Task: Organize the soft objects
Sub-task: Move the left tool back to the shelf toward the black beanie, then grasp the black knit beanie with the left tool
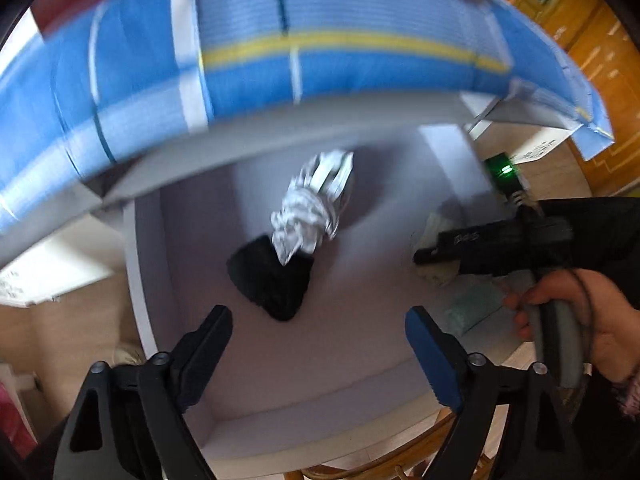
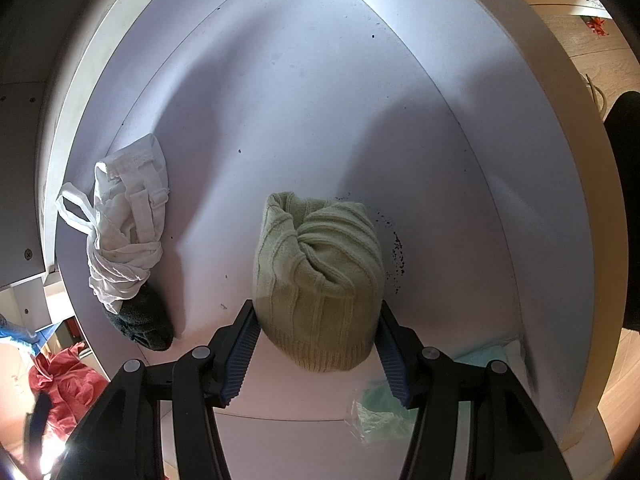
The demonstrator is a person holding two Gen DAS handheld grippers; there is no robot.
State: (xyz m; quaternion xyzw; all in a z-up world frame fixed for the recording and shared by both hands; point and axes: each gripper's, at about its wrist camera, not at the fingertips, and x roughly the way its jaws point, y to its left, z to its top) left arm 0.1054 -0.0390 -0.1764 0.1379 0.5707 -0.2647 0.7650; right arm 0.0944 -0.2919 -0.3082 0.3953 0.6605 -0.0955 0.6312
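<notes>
Presently the right hand-held gripper [image 2: 316, 344] pinched the green knit hat [image 2: 316, 280] inside the white drawer [image 2: 520, 160]; the left hand-held gripper [image 1: 320, 344] hung spread above the black sock [image 1: 272, 280], probably needing descent and closure.

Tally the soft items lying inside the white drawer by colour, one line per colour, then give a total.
White: 1, a knotted white cloth bundle with straps
Black: 1, a dark fuzzy item tucked under the bundle's end
Pale green knit: 1, a ribbed rolled piece between the right gripper fingers
Mint green: 1, a folded item in clear plastic
Total: 4
</notes>
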